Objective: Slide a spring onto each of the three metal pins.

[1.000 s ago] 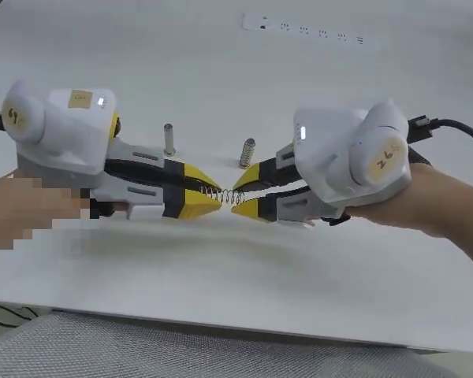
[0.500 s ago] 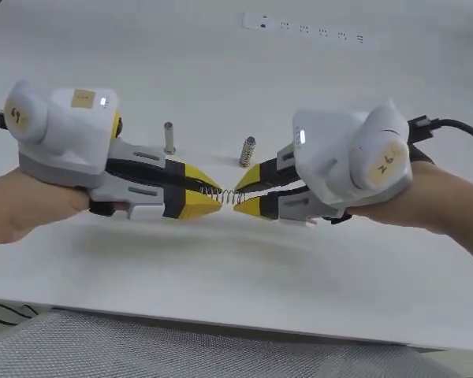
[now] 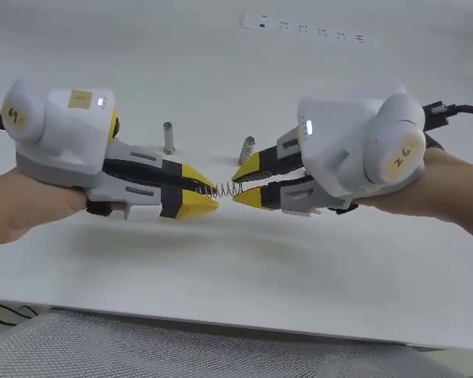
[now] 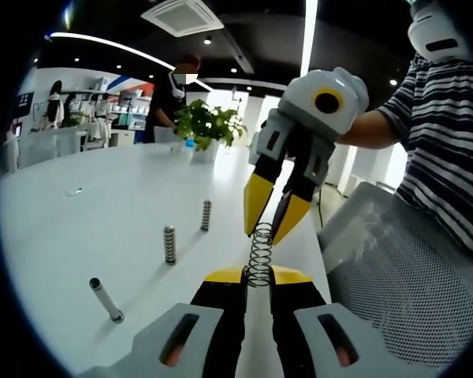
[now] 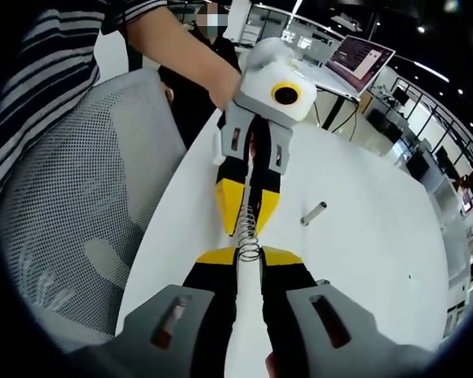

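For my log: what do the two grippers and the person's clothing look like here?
The left gripper and right gripper match: rounded white housings, black jaws with yellow tips, a round tan sticker at the rear and a black cable. The person wears a dark-and-white striped short sleeve.

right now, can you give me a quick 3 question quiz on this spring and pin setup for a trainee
1. What is shut on the small coiled metal spring? A) the left gripper B) a bare hand C) nothing, it lies loose
2. True or false: the right gripper has its fingers open around the spring's other end.
3. In the left gripper view, how many upright metal pins already carry a spring?

Key: 1 A. 2 true. 3 two; the third pin is bare.
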{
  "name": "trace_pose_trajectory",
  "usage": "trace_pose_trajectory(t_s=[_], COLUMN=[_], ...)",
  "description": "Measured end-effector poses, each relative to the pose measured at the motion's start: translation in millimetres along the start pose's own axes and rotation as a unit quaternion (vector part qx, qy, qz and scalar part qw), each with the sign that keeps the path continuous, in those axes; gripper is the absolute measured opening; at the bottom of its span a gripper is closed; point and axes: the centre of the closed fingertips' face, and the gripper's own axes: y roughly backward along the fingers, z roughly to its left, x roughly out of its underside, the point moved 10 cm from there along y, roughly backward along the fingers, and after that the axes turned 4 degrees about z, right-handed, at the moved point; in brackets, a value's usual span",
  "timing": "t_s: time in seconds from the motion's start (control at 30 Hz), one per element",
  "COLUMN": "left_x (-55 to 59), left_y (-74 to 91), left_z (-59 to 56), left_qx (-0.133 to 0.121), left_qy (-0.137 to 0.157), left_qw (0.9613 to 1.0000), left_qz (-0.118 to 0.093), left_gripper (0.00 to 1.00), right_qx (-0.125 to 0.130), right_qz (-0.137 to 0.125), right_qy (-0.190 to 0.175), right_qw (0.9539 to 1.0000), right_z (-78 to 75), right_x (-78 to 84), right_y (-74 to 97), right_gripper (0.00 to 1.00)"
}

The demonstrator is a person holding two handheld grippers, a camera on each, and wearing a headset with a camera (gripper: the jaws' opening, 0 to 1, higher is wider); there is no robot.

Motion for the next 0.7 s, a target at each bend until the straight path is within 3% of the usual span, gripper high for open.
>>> trace_pose_trajectory(t_s=[0.17,0.33,0.43,0.7], left_x=[1.1,2.2,3.2,3.7], left_y=[0.1,0.5,-0.5,-2.8], left_z=[0.8,1.3,1.0,1.3], left_qx=[-0.001,-0.003,-0.002,-0.004], left_qy=[-0.001,0.0,-0.001,-0.007], left_qw=[1.0,1.0,1.0,0.9999], left_qz=[0.001,-0.002,0.001,0.009], left_gripper=[0.08,0.07,0.07,0.07], right_qx=[-0.003,-0.007,-0.01,-0.009], right_qz=[-0.004,-0.018,-0.04,-0.053], right_qy=[0.003,-0.003,-0.017,-0.02], right_qw=[1.0,0.9998,0.999,0.9983], right_z=[-1.9,-3.2,-3.5,-3.4], right_x=[-3.1,-6.1,-10.7,-13.1], right_y=[1.4,3.5,4.4,-0.1], right_gripper=[0.12,0.12,0.12,0.12])
